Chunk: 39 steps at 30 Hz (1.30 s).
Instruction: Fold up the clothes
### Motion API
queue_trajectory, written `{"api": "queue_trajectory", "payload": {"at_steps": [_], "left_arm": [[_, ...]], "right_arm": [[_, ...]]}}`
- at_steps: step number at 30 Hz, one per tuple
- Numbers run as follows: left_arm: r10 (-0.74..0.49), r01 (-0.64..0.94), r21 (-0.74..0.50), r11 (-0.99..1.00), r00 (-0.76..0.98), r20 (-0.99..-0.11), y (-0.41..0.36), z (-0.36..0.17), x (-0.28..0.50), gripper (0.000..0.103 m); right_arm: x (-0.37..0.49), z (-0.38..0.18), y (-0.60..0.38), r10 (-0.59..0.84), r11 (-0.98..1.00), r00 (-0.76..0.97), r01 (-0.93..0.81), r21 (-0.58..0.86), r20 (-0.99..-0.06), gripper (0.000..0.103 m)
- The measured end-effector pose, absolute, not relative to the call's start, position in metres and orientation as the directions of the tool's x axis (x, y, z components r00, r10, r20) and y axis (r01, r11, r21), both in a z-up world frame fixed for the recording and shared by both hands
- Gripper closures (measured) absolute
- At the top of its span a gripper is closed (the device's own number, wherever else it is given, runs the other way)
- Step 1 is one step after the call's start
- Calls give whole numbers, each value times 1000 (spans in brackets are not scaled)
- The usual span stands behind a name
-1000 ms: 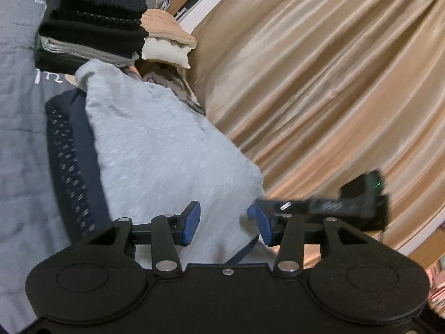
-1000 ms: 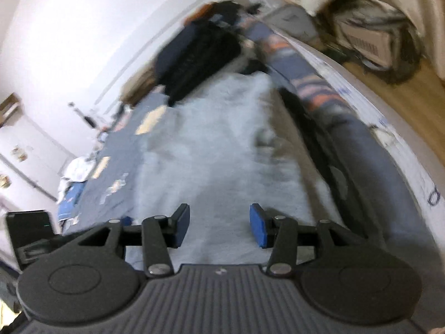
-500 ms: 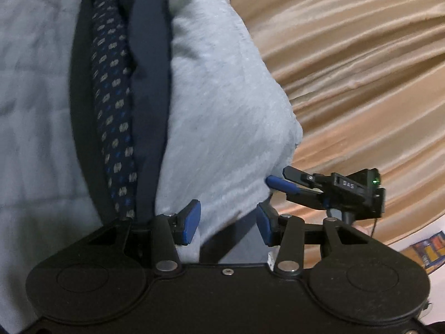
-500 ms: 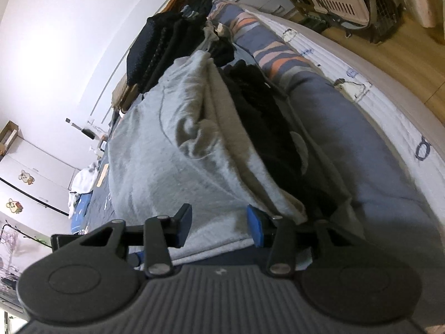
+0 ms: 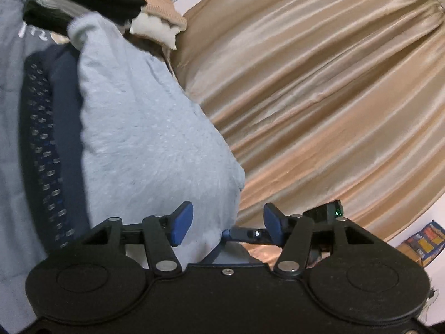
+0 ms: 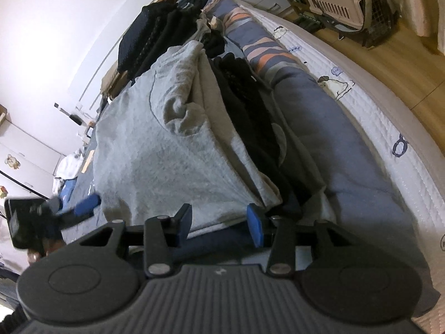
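Note:
A folded light grey garment (image 5: 155, 139) lies on a navy dotted garment (image 5: 41, 144) on the bed. My left gripper (image 5: 228, 222) is at its near corner with its jaws opening. The cloth hangs between the blue pads, and the right pad stands apart from it. In the right wrist view the same grey garment (image 6: 155, 150) fills the gap of my right gripper (image 6: 219, 221), whose pads seem to press on its near edge, with navy cloth just below. One blue finger (image 6: 86, 204) of the left gripper shows at the garment's left corner.
A stack of black folded clothes (image 6: 147, 36) stands at the far end of the bed, with a cream cloth (image 5: 155, 29) beside it. A beige curtain (image 5: 319, 97) hangs close on one side. A blue blanket (image 6: 333, 139), the white mattress edge (image 6: 375, 117), wood floor and a pet carrier (image 6: 342, 2) lie on the other.
The left gripper's jaws have widened, and its view has swung up from the cloth to show the far stack again. The right view, blurred a second ago, has settled and barely shifted since.

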<state>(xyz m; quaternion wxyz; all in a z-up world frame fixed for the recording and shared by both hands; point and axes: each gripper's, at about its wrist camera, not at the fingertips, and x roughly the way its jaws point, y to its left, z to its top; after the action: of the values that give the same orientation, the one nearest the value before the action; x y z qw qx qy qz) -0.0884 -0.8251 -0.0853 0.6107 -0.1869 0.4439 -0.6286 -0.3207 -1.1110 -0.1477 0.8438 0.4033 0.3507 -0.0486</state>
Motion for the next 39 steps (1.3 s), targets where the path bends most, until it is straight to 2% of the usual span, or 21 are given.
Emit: {"api": "queue_trajectory", "payload": {"at_steps": [6,9,13,17,22,27,33,39], "left_arm": [[-884,568,-794,218,-230,-408,-847,-128,-96,49],[-872,596,-773,220,-235,-429,-841,-138,-108,49],[-871,621,-751,226,-216,-441,-835,-126,-116,48],[-887,669,-712,213,-173,-428,-821,-98,-115,47],[-907,708,-669,225,-99,-409,-818,-63,-105,47],[-911,718,-663,209,-104,-400,-820,-56,-105,45],[-903,736,-640,220,-95,-419,-810,-60,-100,45],[-909,747,-629,214,-84,-409,-810,-57,-95,45]], "right_arm": [[-322,-148,-1115,197,666,749,371,647,-633,60],[-322,-147,-1117,209,659,745,371,655,-633,60],[-323,-128,-1117,226,674,750,340,656,-621,59],[-319,-88,-1125,214,687,810,272,674,-546,56],[-290,-52,-1142,166,724,828,267,637,-536,54],[-256,-56,-1153,274,663,837,192,723,-473,54],[-226,-75,-1162,201,697,794,295,653,-574,54],[-199,-77,-1182,148,684,808,333,649,-571,54]]}}
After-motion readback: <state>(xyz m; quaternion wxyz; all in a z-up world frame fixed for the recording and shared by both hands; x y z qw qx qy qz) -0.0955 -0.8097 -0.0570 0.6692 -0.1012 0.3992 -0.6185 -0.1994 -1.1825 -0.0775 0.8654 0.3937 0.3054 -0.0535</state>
